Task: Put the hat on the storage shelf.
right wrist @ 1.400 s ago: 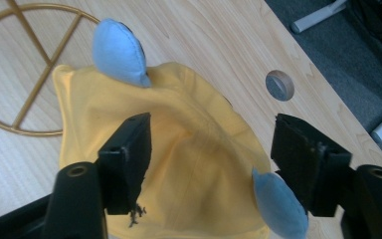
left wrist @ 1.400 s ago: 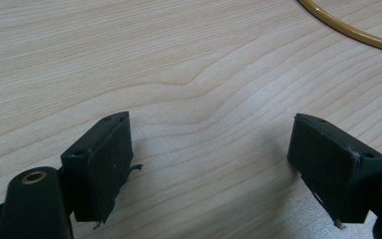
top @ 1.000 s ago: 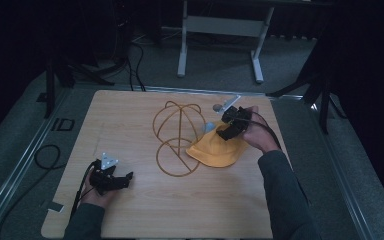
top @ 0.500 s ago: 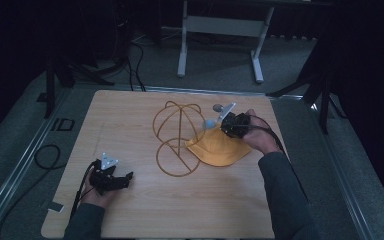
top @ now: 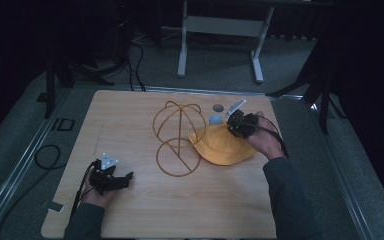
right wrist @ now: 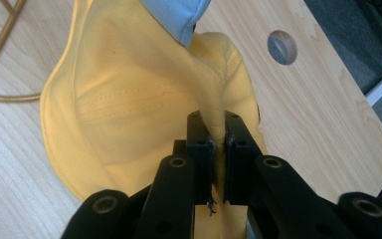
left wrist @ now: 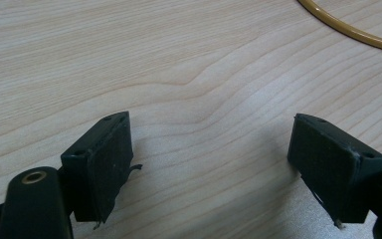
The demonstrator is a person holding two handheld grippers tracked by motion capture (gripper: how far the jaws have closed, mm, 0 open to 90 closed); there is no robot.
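- Yellow cloth hat [top: 223,146] lies just beside the wire stand [top: 178,139], soft and light, best pinched at a fold.
- Right gripper [right wrist: 218,144] jaws clamp its brim.
- Left gripper [left wrist: 214,164] rests near the stand's ring, jaws wide, empty.

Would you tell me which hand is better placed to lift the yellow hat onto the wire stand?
Right, probably. The right gripper is already shut on a fold of the yellow hat beside the wire stand; the left gripper is open over bare table.

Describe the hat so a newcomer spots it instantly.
On the wooden table, look right of the gold wire stand. The yellow hat lies flat there, a fold pinched in the right gripper. It is the only soft, cloth thing.
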